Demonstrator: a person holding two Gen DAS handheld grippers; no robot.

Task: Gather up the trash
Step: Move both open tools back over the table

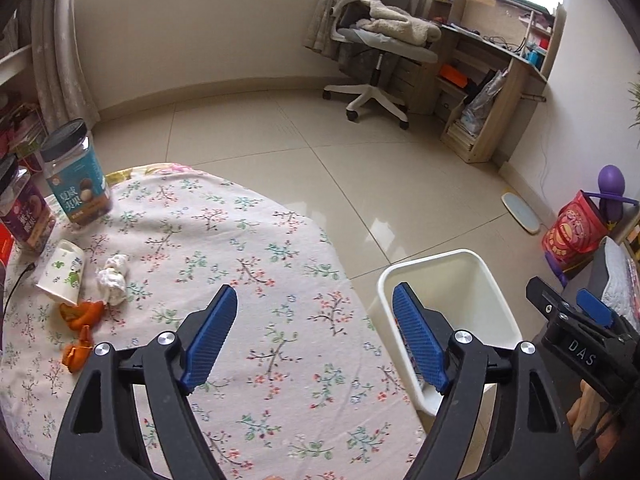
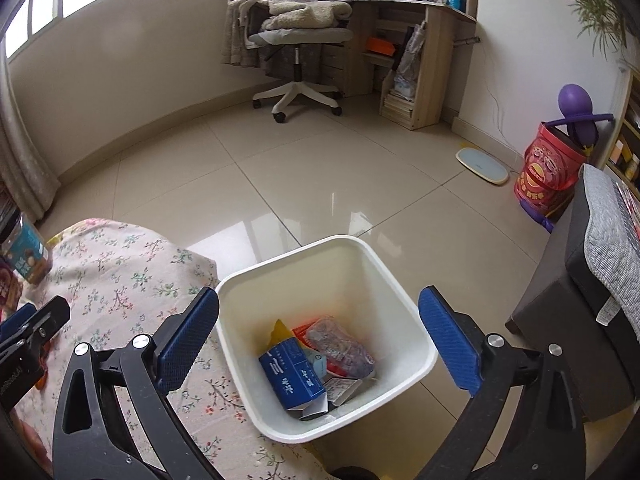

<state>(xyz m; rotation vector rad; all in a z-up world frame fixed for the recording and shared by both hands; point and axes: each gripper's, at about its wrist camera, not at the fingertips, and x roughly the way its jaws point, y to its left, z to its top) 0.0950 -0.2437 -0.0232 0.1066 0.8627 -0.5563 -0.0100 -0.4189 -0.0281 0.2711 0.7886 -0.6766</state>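
A white trash bin [image 2: 404, 292] stands on the floor beside the flowered table [image 1: 280, 280]. Inside it lie a blue carton [image 2: 292, 380], a crumpled clear plastic bottle [image 2: 340, 344] and other wrappers. My right gripper [image 2: 320, 336] hangs open above the bin with nothing between its fingers. My left gripper [image 1: 314, 336] is open over the table's edge, empty; the bin [image 1: 476, 292] shows behind its right finger. On the table's left lie a tipped paper cup [image 1: 62, 272], a crumpled tissue [image 1: 114, 280] and orange peels [image 1: 82, 316].
Two snack jars [image 1: 76, 176] stand at the table's far left. On the floor are an office chair [image 2: 296, 60], a wooden desk [image 2: 424, 40], a scale [image 2: 482, 166] and a red gift bag [image 2: 548, 172]. A dark padded seat [image 2: 580, 320] stands right of the bin.
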